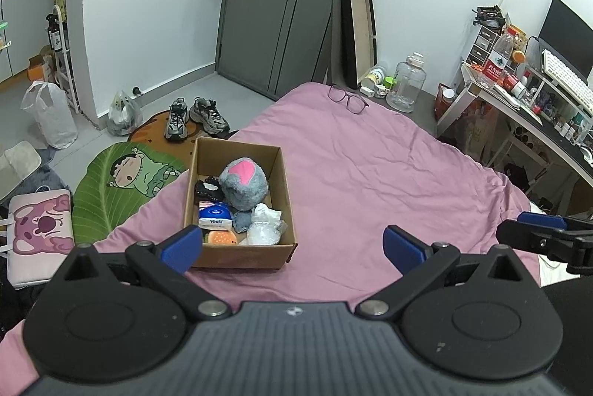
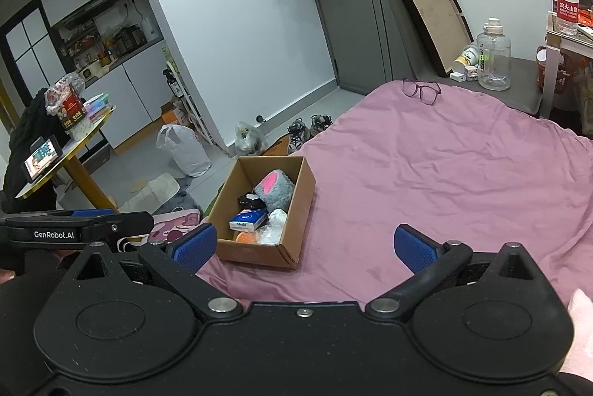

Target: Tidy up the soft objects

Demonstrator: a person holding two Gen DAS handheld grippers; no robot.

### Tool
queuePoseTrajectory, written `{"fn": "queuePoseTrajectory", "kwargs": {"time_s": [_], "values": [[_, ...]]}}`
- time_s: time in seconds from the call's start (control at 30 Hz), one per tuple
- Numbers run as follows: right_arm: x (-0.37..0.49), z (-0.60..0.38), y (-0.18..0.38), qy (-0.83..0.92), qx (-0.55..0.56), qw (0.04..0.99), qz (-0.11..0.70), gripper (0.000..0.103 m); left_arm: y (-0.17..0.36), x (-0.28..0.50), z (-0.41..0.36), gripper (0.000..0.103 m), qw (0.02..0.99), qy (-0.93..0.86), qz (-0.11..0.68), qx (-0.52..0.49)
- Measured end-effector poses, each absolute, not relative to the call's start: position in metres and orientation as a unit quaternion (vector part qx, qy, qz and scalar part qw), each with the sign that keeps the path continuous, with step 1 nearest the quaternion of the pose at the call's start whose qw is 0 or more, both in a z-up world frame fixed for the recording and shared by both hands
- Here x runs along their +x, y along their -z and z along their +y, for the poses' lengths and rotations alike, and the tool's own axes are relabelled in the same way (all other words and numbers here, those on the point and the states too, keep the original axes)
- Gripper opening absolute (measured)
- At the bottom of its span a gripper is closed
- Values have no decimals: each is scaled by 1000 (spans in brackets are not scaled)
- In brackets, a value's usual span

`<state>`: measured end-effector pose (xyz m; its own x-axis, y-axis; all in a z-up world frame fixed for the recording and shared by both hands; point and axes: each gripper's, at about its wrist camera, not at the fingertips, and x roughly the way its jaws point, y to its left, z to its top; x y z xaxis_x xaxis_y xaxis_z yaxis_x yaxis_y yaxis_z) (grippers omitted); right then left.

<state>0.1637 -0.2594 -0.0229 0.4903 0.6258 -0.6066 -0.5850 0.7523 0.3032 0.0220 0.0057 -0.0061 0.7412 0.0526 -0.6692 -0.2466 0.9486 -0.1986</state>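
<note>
Right, cardboard box (image 1: 241, 203) sits on the pink bedsheet (image 1: 370, 173) near the bed's left edge, open top, flaps gone or folded. Inside it: fuzzy grey plush (image 1: 242, 183) with a pink patch, leaning toward the back; blue-white Vinda tissue pack (image 1: 215, 215) in front of it; small black item (image 1: 207, 189) at the back-left wall; orange burger-like squishy (image 1: 221, 237) at the front; crinkly clear plastic bag (image 1: 264, 229) at front-right. All packed close, touching.

My left gripper (image 1: 292, 246) is spread wide, blue ribbed pads holding nothing, its left pad overlapping the box's front-left corner in view; contact I can't tell. My right gripper (image 2: 305, 244) is equally wide apart, empty, hovering over bare sheet just right of the box (image 2: 265, 210).

Sheet is wrinkled, matte cotton-looking. Purple-framed glasses (image 1: 347, 97) lie at the far end of the bed. Grey sneakers (image 1: 196, 118) on the floor beyond the box.
</note>
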Motion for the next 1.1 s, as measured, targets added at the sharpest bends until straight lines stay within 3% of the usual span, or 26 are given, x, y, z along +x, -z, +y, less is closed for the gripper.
{"fn": "queuePoseTrajectory", "kwargs": {"time_s": [1.1], "values": [[159,-257,17,-346,21,865,362,103,3,22,3,103,923,-79,351,-137]]}}
